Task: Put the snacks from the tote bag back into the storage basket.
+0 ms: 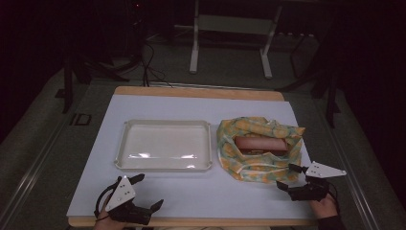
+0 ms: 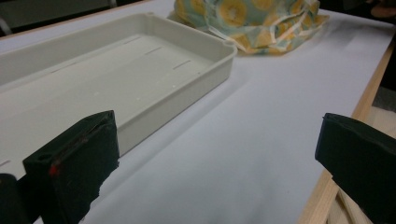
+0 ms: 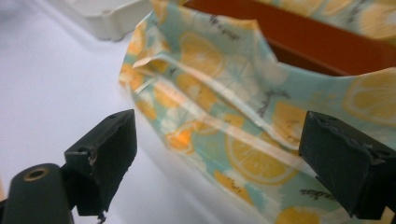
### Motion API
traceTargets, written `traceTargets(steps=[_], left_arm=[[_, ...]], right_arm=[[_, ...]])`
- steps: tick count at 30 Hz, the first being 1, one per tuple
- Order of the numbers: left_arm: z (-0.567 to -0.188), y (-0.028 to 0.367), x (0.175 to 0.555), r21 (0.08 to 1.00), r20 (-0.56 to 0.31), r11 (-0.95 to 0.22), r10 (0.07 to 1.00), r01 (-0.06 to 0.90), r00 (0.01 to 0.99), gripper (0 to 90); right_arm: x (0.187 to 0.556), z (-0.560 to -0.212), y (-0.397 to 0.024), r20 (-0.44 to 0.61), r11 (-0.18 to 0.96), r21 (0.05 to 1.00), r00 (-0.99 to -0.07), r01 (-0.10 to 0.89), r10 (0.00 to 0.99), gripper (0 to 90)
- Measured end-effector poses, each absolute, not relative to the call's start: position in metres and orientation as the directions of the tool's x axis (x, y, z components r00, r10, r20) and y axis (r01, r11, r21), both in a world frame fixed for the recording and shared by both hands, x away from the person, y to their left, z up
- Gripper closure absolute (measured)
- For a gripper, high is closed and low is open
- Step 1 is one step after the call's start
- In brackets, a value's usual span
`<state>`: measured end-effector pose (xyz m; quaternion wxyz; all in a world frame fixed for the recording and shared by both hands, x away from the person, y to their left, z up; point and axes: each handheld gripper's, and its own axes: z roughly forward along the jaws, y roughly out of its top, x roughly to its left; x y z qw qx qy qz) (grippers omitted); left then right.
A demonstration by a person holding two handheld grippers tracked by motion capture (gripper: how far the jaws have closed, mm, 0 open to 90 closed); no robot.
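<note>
A cloth bag printed with orange slices lies on the right half of the white mat, its mouth open around a reddish-brown box. My right gripper stands open at the bag's near edge; in the right gripper view its jaws frame the bag's hem with the box behind, not pressing on the cloth. An empty white tray sits mid-left. Near the front edge, my left gripper stands open just in front of the tray, with nothing between its jaws.
The white mat covers a wooden table whose front edge runs just behind both hands. Beyond the table, a metal stand's legs and cables lie on the dark floor.
</note>
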<state>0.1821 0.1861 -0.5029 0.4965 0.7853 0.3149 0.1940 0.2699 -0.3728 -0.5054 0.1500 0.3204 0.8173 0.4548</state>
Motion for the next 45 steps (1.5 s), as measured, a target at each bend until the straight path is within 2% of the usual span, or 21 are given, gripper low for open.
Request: traceTargets(steps=[4,8,15,36,45], left_arm=[[-0.503,0.184,0.182,0.901,-0.001,-0.321,0.672,0.293,0.740,0.0],[-0.503,0.183,0.181,0.902,-0.003,-0.322,0.663,0.289,0.748,0.0],[-0.503,0.182,0.181,0.899,-0.006,-0.327,0.656,0.292,0.755,0.0],[-0.503,0.183,0.183,0.897,-0.010,-0.327,0.658,0.298,0.753,0.0],[-0.503,0.183,0.183,0.897,-0.011,-0.325,0.658,0.298,0.753,0.0]], right_arm=[[0.273,-0.508,-0.371,0.060,0.415,0.809,-0.759,0.418,0.648,13.5],[0.271,-0.508,-0.365,0.051,0.465,0.786,-0.793,0.407,0.607,12.2],[0.272,-0.500,-0.363,0.065,0.459,0.795,-0.807,0.397,0.587,11.1],[0.277,-0.446,-0.347,-0.068,0.533,0.816,-0.878,0.224,0.474,13.1],[0.282,-0.423,-0.347,-0.111,0.526,0.832,-0.874,0.178,0.472,13.1]])
